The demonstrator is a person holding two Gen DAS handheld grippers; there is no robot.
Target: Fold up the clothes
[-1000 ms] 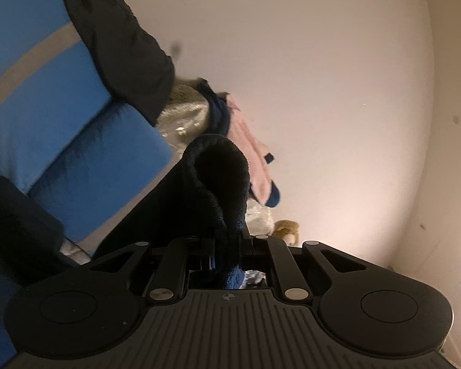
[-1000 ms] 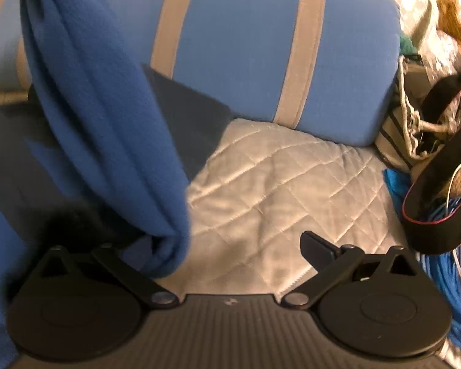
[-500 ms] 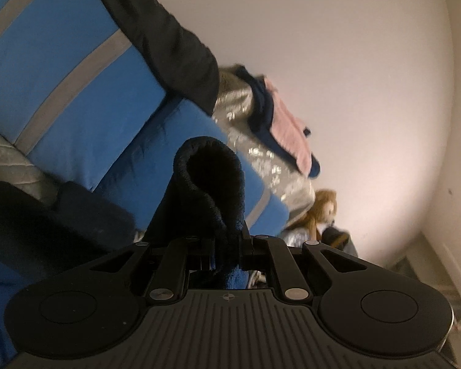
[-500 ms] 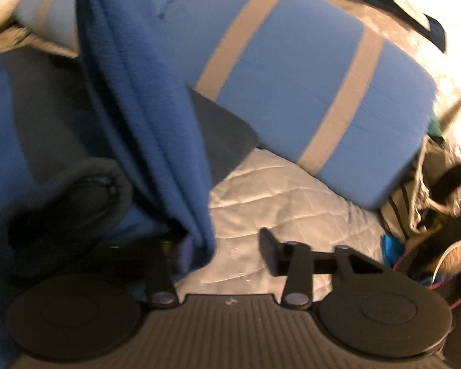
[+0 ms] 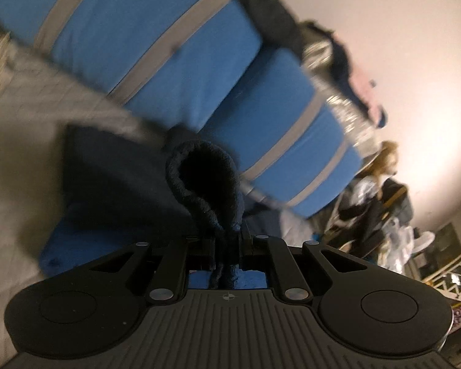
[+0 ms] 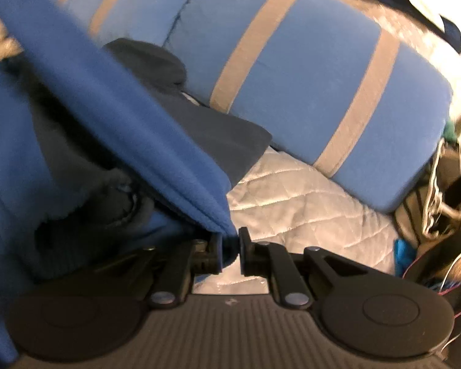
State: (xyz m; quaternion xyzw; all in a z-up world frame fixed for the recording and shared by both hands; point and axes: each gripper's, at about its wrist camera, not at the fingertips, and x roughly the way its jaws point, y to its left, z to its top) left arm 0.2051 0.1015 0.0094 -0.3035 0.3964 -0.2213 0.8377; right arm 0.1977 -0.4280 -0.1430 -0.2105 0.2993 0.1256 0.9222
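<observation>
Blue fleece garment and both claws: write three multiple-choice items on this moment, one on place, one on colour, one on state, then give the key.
1. The quilted cover lies where, in the right wrist view?
A. under the striped cushion's near edge
B. on top of the cushion
C. on the wall

2. The cushion's stripes are
A. red
B. grey
C. green

3. The right claw is
A. wide open
B. out of view
C. shut on fleece

Key: 1 A, the quilted cover spreads below the striped cushion. 2 B, grey bands cross the blue. 3 C, the right claw pinches the blue fleece garment; the left claw likewise grips a dark fold.
</observation>
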